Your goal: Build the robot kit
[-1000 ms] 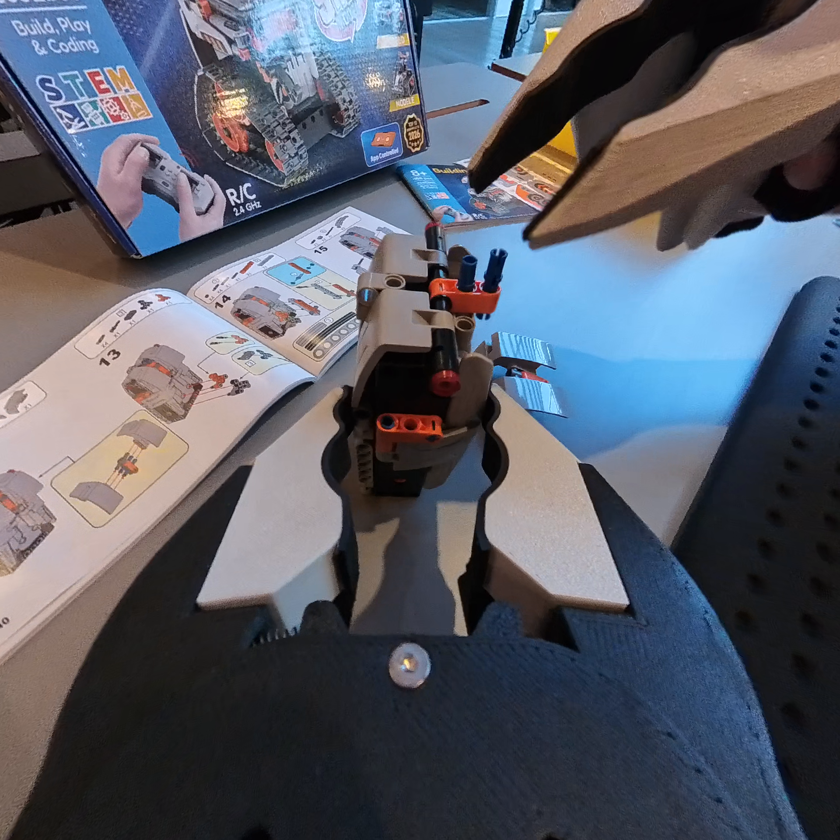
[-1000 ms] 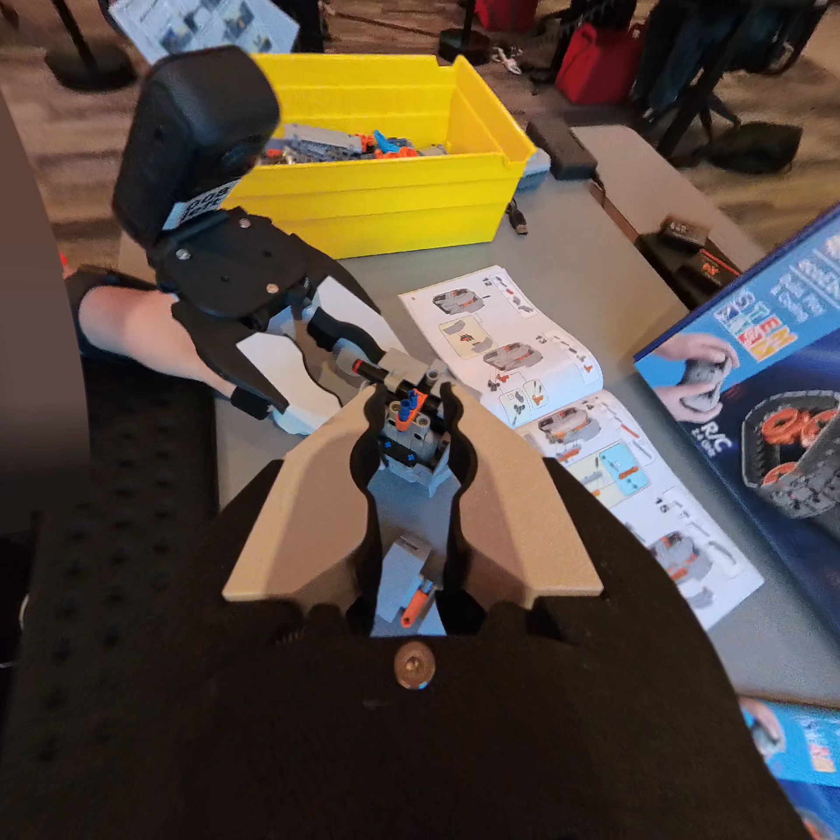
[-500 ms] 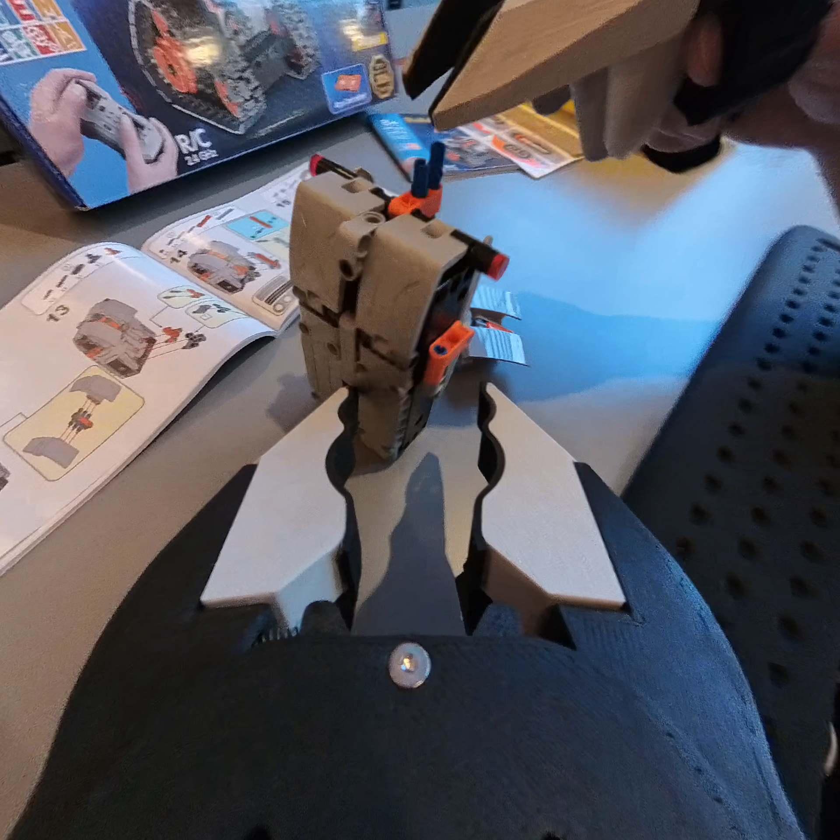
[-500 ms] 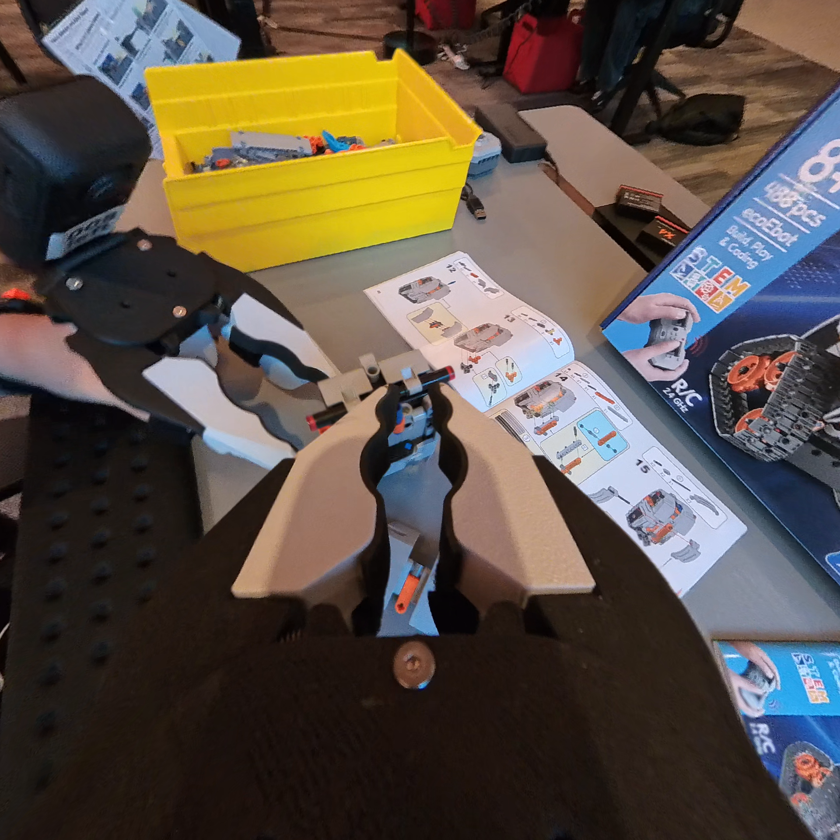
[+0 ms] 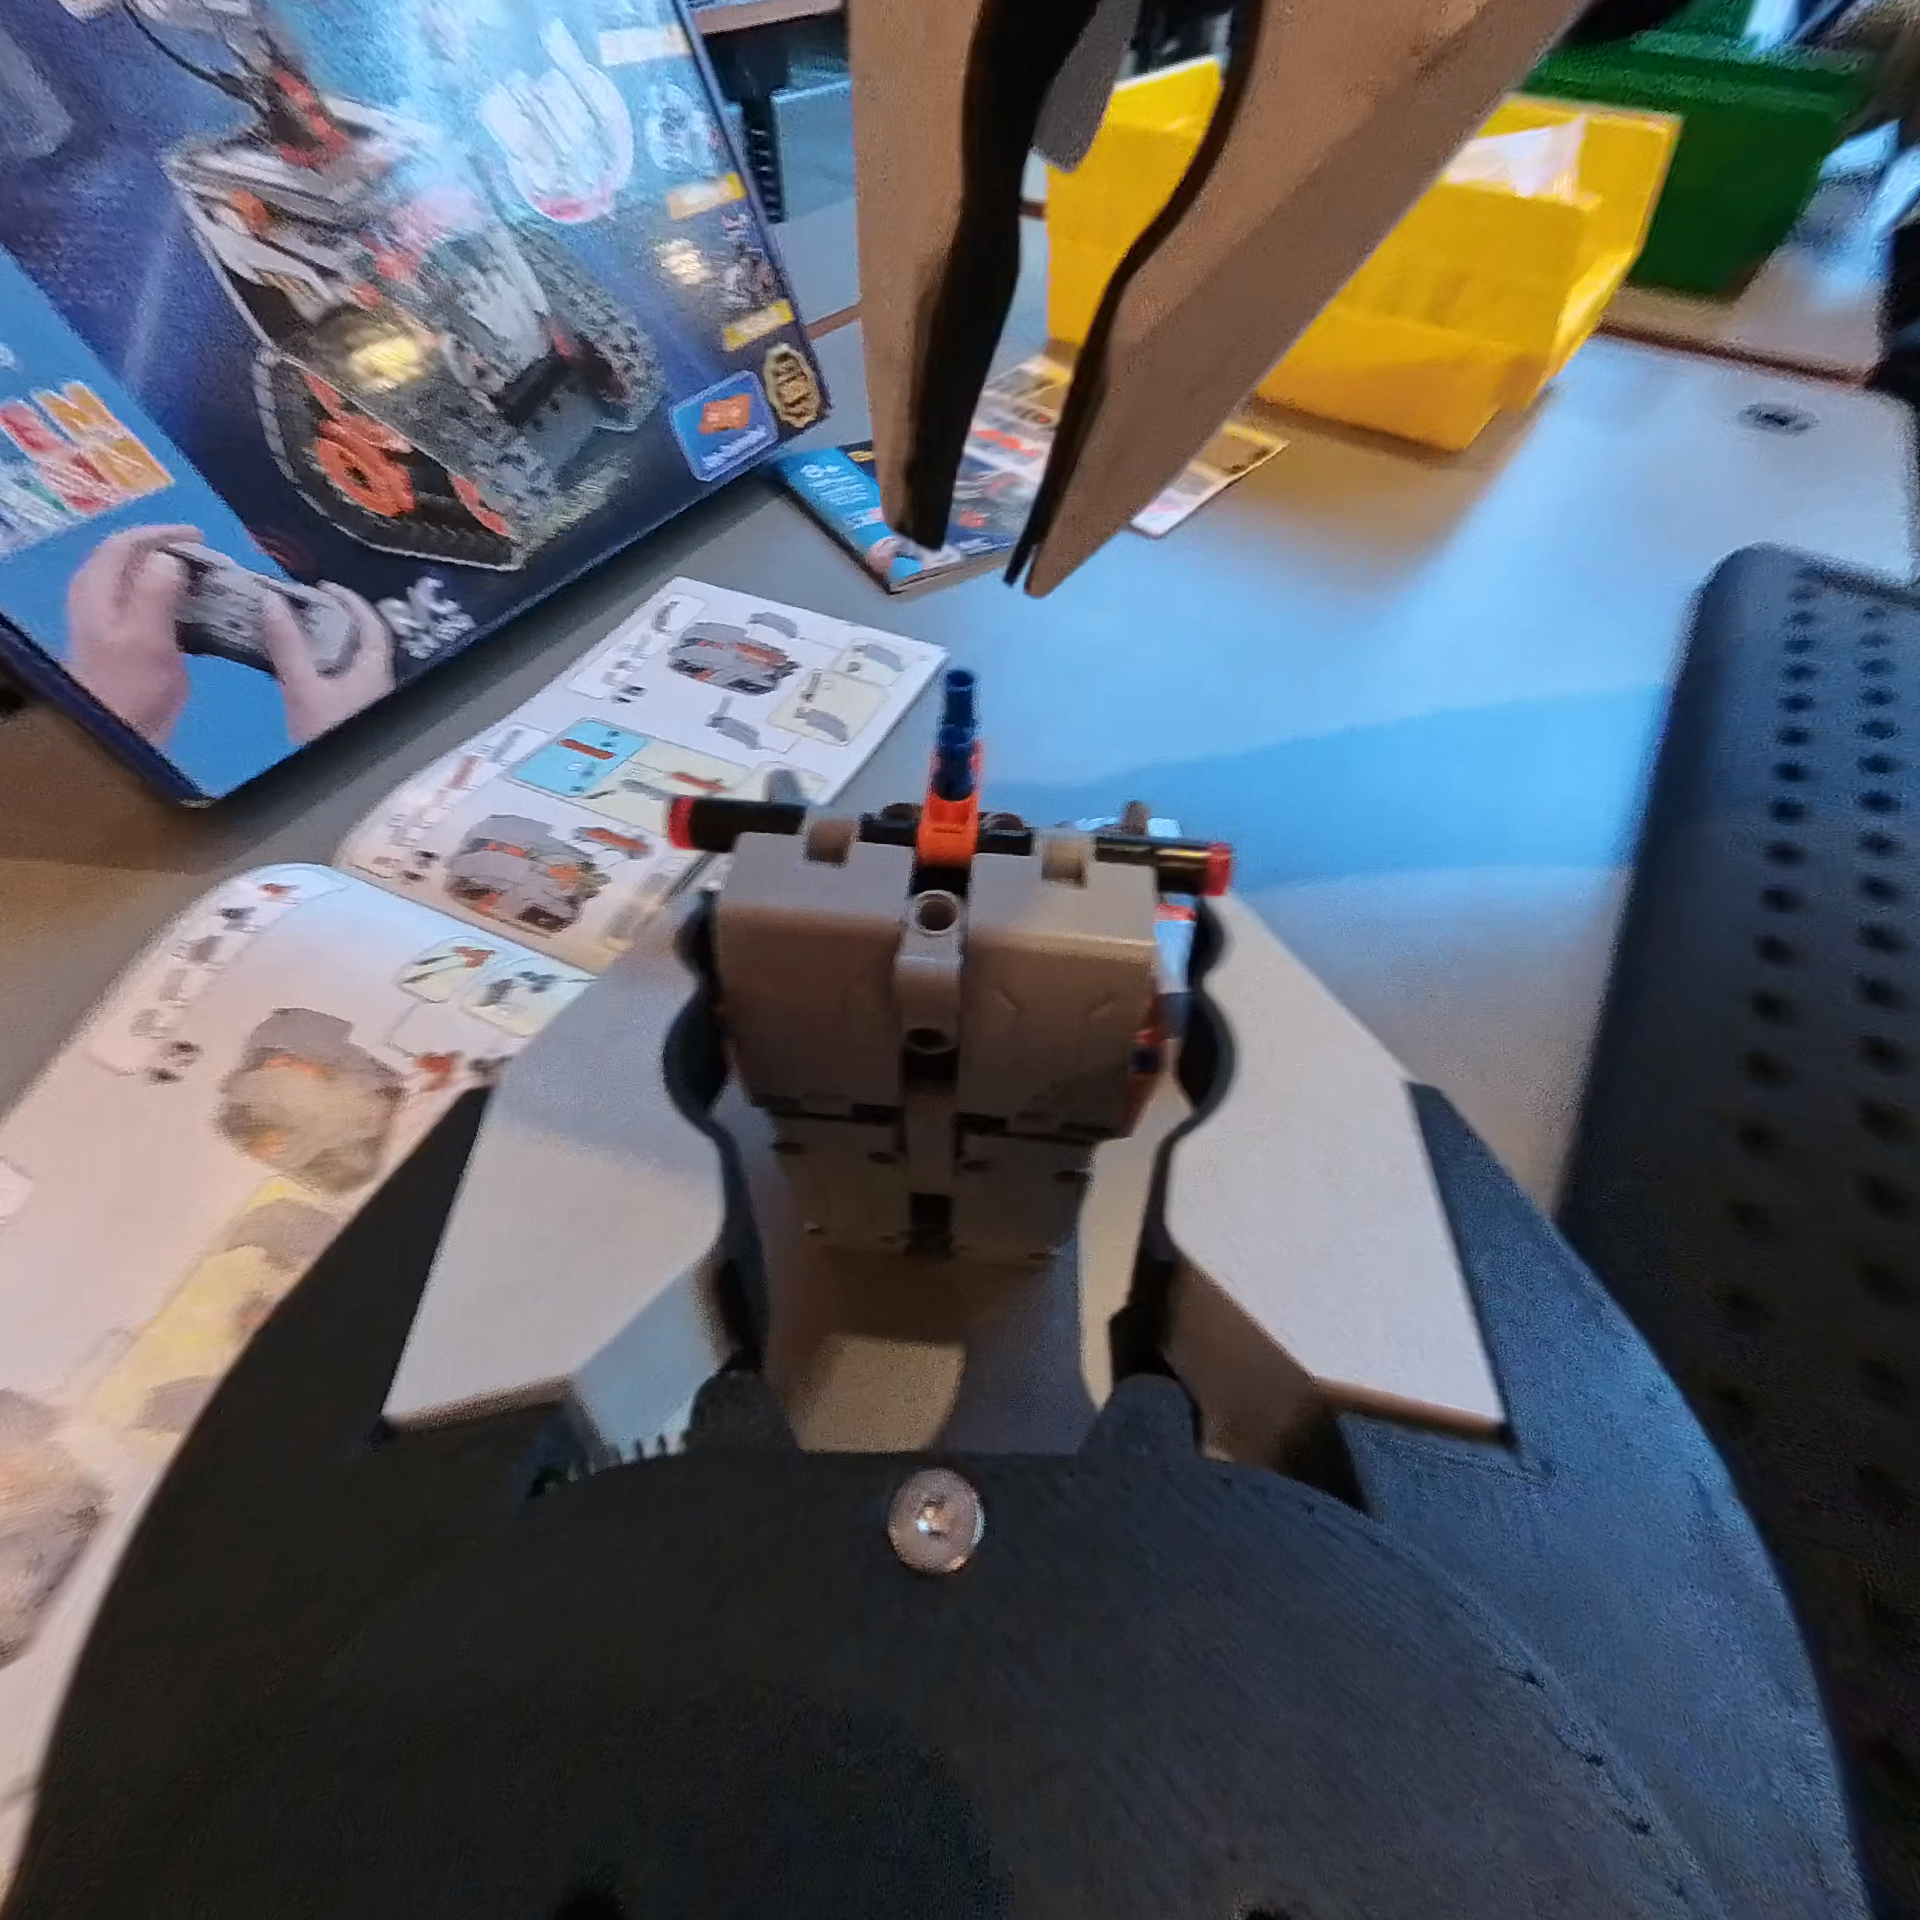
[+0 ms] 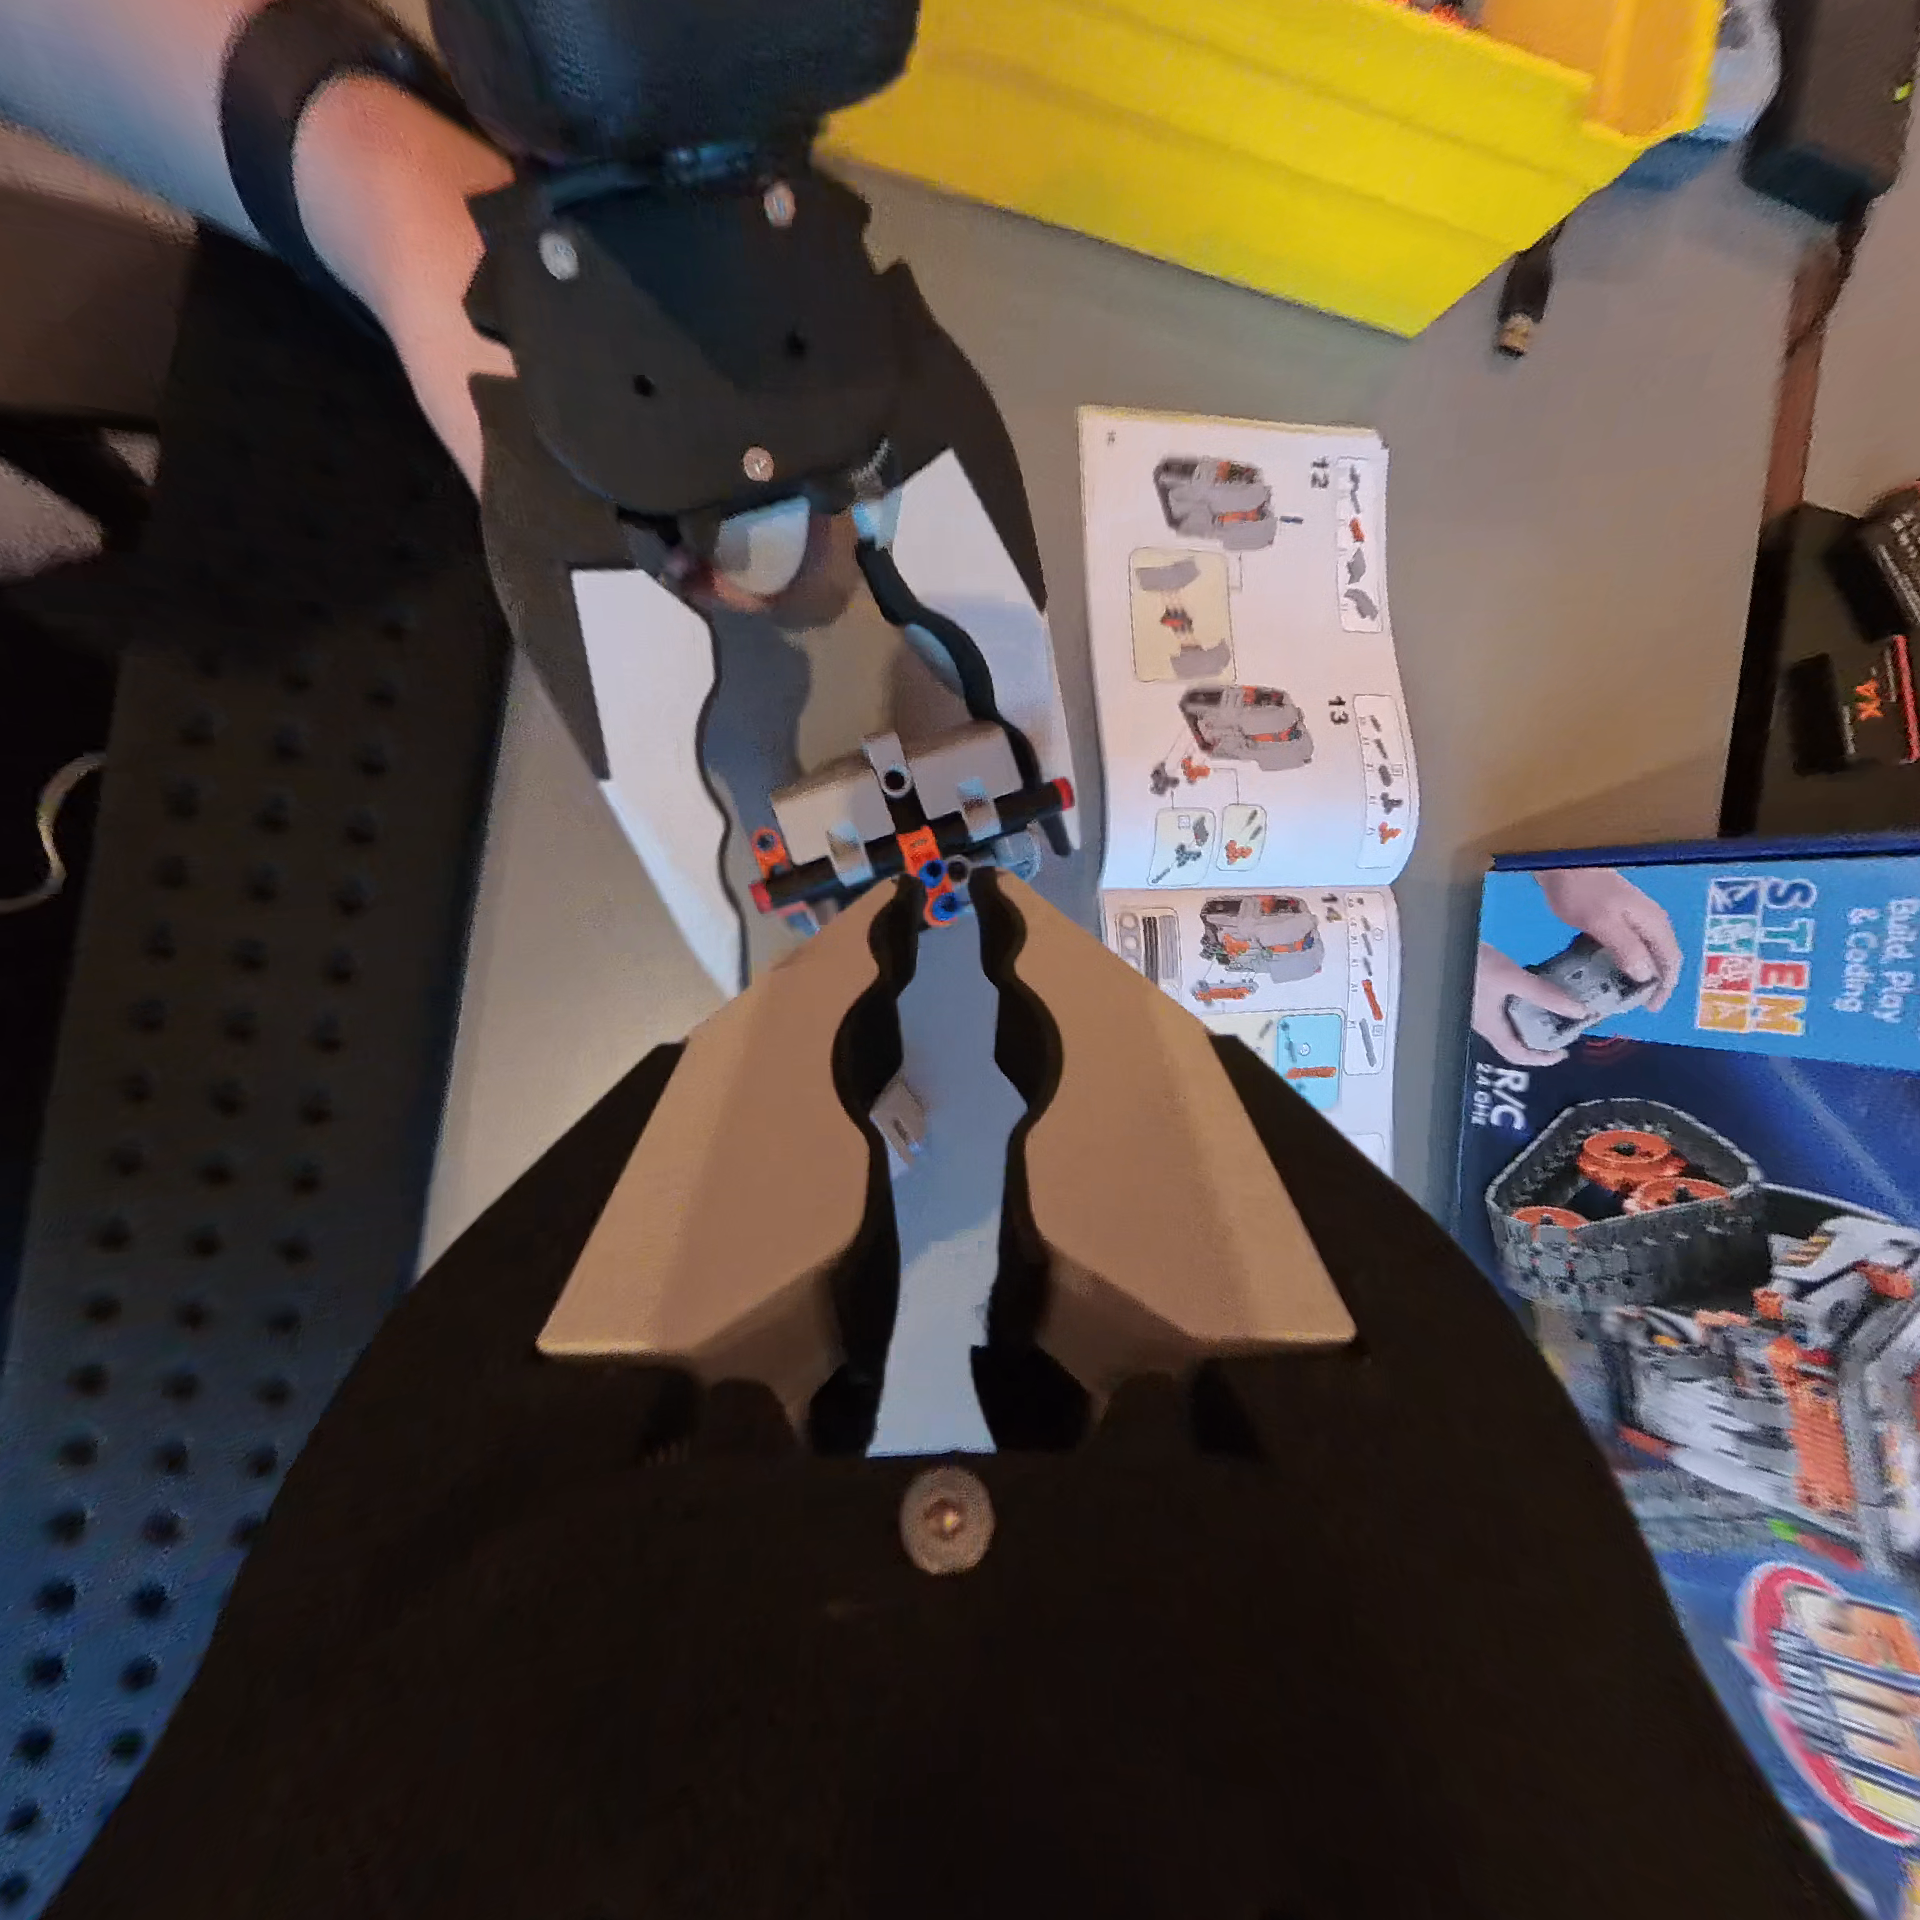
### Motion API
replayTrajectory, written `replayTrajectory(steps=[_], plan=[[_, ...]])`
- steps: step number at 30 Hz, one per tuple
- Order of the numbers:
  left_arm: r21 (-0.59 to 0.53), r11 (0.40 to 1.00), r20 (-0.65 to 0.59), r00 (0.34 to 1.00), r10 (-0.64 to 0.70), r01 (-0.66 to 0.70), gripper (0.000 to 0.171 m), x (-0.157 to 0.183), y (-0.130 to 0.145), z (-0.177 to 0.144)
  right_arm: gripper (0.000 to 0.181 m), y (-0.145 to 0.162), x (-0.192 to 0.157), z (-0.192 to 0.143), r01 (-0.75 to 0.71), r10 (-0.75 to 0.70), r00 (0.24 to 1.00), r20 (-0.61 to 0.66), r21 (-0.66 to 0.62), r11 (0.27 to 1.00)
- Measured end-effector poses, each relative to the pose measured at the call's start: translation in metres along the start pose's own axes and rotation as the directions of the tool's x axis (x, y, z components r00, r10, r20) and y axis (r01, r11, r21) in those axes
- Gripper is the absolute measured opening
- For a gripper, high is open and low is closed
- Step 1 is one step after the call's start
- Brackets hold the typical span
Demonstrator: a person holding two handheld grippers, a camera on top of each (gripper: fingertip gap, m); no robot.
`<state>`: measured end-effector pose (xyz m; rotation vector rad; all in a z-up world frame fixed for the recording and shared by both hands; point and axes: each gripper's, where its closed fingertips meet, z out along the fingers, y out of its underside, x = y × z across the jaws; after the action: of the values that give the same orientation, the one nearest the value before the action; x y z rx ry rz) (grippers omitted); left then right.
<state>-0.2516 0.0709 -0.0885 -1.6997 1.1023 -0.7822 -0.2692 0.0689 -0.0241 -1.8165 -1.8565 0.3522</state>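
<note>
My left gripper [image 5: 951, 1039] is shut on a grey brick assembly [image 5: 935, 997] and holds it upright over the table. A black axle with red ends [image 5: 727, 821] lies crosswise on top, with an orange connector and blue pins [image 5: 956, 717] standing up from it. My right gripper [image 5: 971, 556] hangs point-down just above the blue pins, apart from them, jaws a narrow gap apart and empty. In the right wrist view my right gripper [image 6: 948, 888] looks straight down on the assembly [image 6: 894, 790] and the left gripper [image 6: 873, 790]. A small grey piece [image 6: 899, 1122] lies on the table below.
An open instruction booklet [image 6: 1247, 665] lies beside the assembly, with a blue toy box [image 6: 1683, 1195] beyond it. A yellow parts bin [image 6: 1247, 156] stands behind the left gripper. A black perforated mat [image 6: 260, 831] runs along the table edge. A folded leaflet [image 5: 987, 488] lies near the box. One gripper's finger ends stand about 7 cm off the other's.
The assembly has turned in my left gripper, so the axle now lies crosswise. My right gripper has come off the assembly, risen and tipped to point straight down over it.
</note>
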Motion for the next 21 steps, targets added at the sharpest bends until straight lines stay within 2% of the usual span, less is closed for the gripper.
replayTrajectory(steps=[1,3,7,14,19,21], plan=[[-0.002,0.999,0.013,0.999,0.043,-0.043,0.077,-0.001,0.001,0.000,0.010,0.004,0.002,0.003,0.035,-0.036,0.999,-0.002,-0.044,0.998],[0.013,0.998,-0.029,0.997,0.064,-0.064,0.076,0.004,0.000,0.000,0.011,0.008,0.002,0.007,0.087,-0.085,0.996,0.019,-0.115,0.990],[0.059,0.997,-0.073,0.995,0.061,-0.057,0.076,0.007,-0.001,0.001,0.011,0.005,-0.014,0.008,0.122,-0.091,0.983,0.159,-0.192,0.974],[0.082,0.995,-0.114,0.991,0.072,-0.063,0.075,0.009,-0.002,0.000,0.014,0.010,-0.015,0.015,0.180,-0.131,0.977,0.167,-0.326,0.928],[0.085,0.994,-0.110,0.991,0.076,-0.067,0.075,0.010,-0.002,0.001,0.012,0.011,-0.012,0.020,0.161,-0.112,0.981,0.158,-0.346,0.924],[0.087,0.994,-0.111,0.991,0.072,-0.063,0.075,0.009,-0.002,0.000,0.004,0.011,-0.016,0.021,0.159,-0.102,0.979,0.177,-0.343,0.926]])
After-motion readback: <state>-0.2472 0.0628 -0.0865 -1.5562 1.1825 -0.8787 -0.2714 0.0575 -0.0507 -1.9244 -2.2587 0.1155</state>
